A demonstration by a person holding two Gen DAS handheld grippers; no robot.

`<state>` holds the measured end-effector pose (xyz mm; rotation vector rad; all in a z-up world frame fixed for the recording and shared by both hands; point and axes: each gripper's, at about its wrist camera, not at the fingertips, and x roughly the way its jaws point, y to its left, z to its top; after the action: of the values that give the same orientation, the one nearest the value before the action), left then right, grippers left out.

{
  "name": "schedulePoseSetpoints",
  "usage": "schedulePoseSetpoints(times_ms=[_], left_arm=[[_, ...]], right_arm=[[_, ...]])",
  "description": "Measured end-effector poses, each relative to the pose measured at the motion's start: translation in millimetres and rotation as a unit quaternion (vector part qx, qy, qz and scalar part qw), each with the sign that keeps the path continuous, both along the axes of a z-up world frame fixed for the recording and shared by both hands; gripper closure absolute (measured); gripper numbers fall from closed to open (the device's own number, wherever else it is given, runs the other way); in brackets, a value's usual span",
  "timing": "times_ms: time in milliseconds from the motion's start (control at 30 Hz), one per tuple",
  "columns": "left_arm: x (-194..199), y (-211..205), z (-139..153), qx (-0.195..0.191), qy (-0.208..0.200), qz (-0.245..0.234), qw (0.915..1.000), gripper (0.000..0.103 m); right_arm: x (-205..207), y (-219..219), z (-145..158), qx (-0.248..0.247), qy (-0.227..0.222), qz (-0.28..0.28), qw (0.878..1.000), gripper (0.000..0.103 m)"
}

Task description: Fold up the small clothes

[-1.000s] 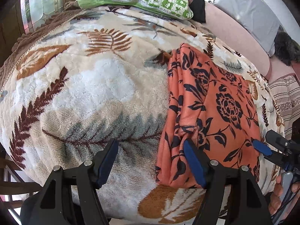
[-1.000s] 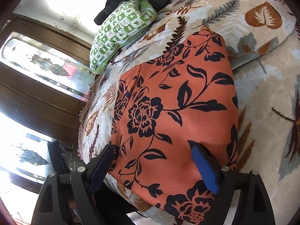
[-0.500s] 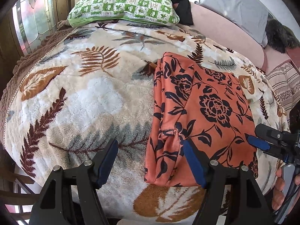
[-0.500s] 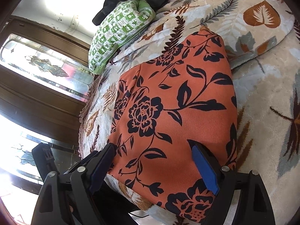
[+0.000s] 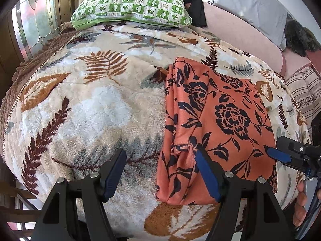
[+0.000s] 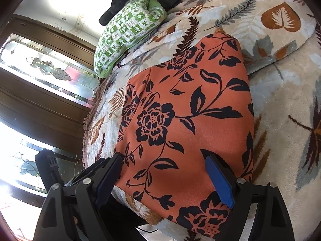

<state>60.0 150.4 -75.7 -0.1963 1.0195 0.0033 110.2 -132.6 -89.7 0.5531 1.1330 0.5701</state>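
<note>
2 sets of fingers (image 5: 160,172) (image 6: 164,178) hang spread and empty over the orange floral garment's (image 5: 216,124) near edge.

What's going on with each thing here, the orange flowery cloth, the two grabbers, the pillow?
Orange floral garment: lying on the leaf-print blanket, bunched along one edge, not gripped.
Left gripper: jaws open, empty.
Right gripper: jaws open over the garment, empty.
Green pillow: resting at the blanket's far end.

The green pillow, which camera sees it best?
The left wrist view: the green pillow lies flat-on at the head of the bed, its checked top showing. The right wrist view catches it only slanted, from one end.
</note>
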Motion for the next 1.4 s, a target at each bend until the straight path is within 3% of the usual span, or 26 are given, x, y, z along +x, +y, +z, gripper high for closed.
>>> schedulePoseSetpoints(times_ms=[167,267,367,500,667,767,833,933,1000,1033,1067,1100,1133,1167,1200,1233,1300,1400], left_arm=[[5,0,7,-0.013,-0.004,-0.002,0.9999,0.03],[10,3,13,-0.043,-0.014,-0.01,0.999,0.029],[23,7,14,-0.088,-0.011,-0.017,0.9959,0.022],[50,3,7,-0.1,-0.001,-0.034,0.9944,0.022],[84,-5,-23,-0.111,0.037,-0.066,0.9909,0.022],[95,-3,-46,-0.132,0.065,-0.071,0.9866,0.022],[94,4,-41,-0.149,0.052,-0.059,0.9857,0.022],[91,8,-33,-0.143,0.026,-0.058,0.9877,0.022],[95,3,-52,-0.134,0.059,-0.061,0.9873,0.021],[95,1,-51,-0.128,0.049,-0.068,0.9883,0.021],[95,0,-47,-0.125,0.05,-0.071,0.9884,0.022],[96,-2,-45,-0.135,0.053,-0.079,0.9863,0.043],[97,-3,-46,-0.159,0.061,-0.091,0.9811,0.056],[99,-3,-49,-0.174,0.068,-0.089,0.9783,0.06],[100,-3,-51,-0.178,0.07,-0.087,0.9777,0.064],[100,-3,-52,-0.182,0.07,-0.088,0.9769,0.065],[98,-4,-47,-0.183,0.065,-0.087,0.9771,0.072],[94,-10,-27,-0.179,0.044,-0.087,0.979,0.074]], right_arm=[[1,-2,0,0.005,-0.001,0.005,1.0,0.016],[0,-6,3,0.009,-0.001,0.004,1.0,0.016],[-4,-19,15,0.03,-0.024,-0.008,0.999,0.016],[0,-47,20,0.04,-0.036,-0.042,0.998,0.016],[24,-78,-11,0.066,0.015,-0.087,0.994,0.016],[39,-77,-31,0.083,0.043,-0.073,0.993,0.016],[46,-74,-41,0.072,0.054,-0.068,0.994,0.016],[50,-68,-45,0.082,0.052,-0.056,0.994,0.016],[52,-62,-47,0.081,0.048,-0.048,0.994,0.016],[55,-60,-50,0.079,0.052,-0.046,0.994,0.016],[58,-56,-53,0.077,0.059,-0.044,0.994,0.016],[60,-53,-54,0.075,0.062,-0.042,0.994,0.016],[62,-48,-53,0.068,0.056,-0.031,0.996,0.02],[63,-39,-50,0.045,0.046,-0.018,0.998,0.025],[65,-31,-50,0.014,0.046,-0.008,0.999,0.046],[67,-27,-52,0.008,0.055,-0.001,0.998,0.057],[69,-24,-47,-0.004,0.049,0.003,0.999,0.062],[67,-19,-24,-0.033,0.016,0.023,0.999,0.067]])
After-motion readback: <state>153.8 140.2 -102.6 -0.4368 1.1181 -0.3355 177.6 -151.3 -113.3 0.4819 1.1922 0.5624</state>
